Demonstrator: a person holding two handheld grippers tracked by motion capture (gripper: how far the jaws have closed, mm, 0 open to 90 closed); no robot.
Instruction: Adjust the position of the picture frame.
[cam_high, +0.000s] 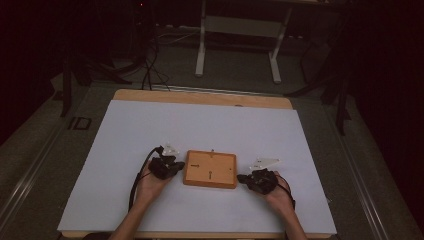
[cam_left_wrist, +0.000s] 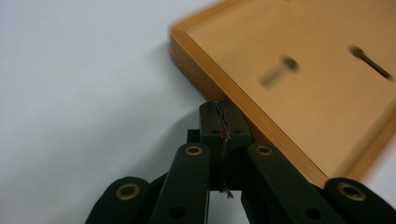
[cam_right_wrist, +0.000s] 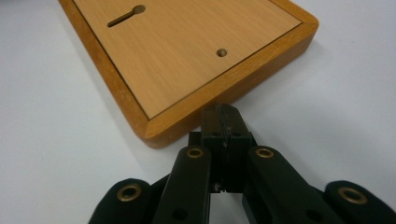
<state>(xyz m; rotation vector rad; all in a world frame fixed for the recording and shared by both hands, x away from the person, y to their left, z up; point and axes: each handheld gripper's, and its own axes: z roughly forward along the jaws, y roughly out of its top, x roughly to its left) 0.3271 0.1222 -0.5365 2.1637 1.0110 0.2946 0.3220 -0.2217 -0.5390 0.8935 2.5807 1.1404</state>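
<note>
A flat wooden board (cam_high: 210, 169) with a raised rim lies face-up on the white sheet; its panel has keyhole slots and a small hole (cam_right_wrist: 222, 52). My left gripper (cam_high: 176, 167) sits at the board's left edge, jaws shut with nothing between them, tips against the rim (cam_left_wrist: 223, 112). My right gripper (cam_high: 243, 178) sits at the board's right front corner (cam_right_wrist: 159, 128), jaws shut and empty, tips touching the rim (cam_right_wrist: 224, 114). A hand holds each gripper from the near side.
The white sheet (cam_high: 150, 130) covers a wooden table (cam_high: 200, 96). Beyond the table stand a white desk frame (cam_high: 235, 45) and dark cables (cam_high: 147, 65) on the floor. The surroundings are dim.
</note>
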